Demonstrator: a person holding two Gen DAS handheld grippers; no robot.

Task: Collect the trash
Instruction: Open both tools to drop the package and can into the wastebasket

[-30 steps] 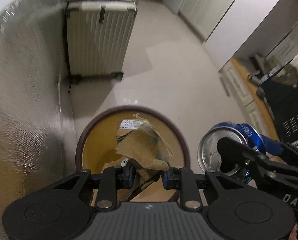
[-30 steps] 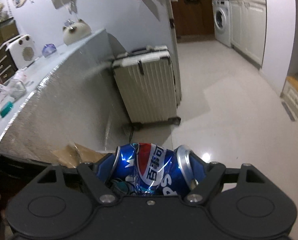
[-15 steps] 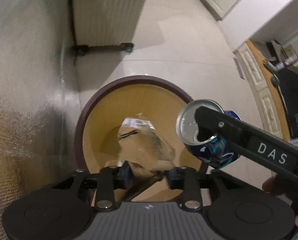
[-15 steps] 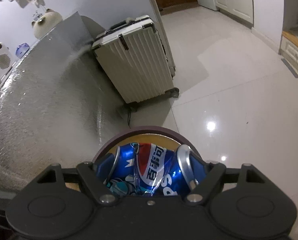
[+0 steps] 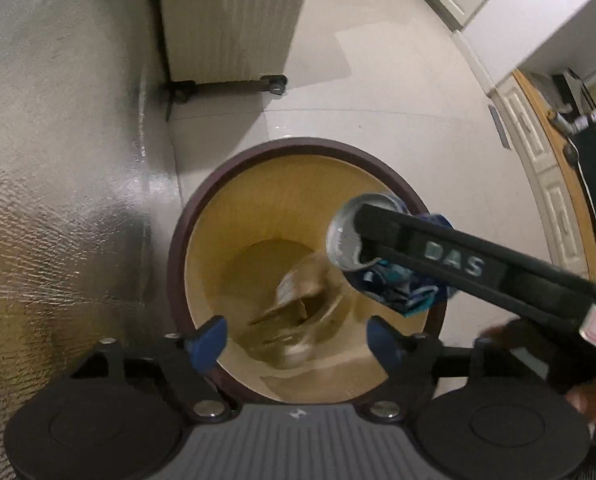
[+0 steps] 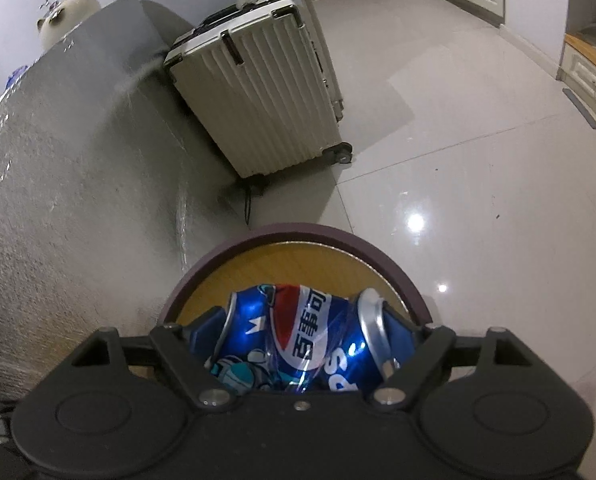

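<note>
Left wrist view: trash is dropped into the bin [image 5: 177, 240] under both tools.
Left gripper [image 5: 298, 340] is spread, empty, cardboard scrap [image 5: 293, 300] below it; right gripper [image 6: 302, 344] clenches the crushed can [image 6: 298, 340] above the opening, so releasing seems next.

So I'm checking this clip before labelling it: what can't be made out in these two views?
- The brown paper scrap in the bin: blurred in the left view; its label is unreadable.
- Bin floor: the right view hides it behind the crushed can and right gripper.
- Can's far side: covered by the right gripper's arm in the left view.
- Suitcase: its top is cut off by the left view's edge.
- Left gripper: jaws apart, empty.
</note>
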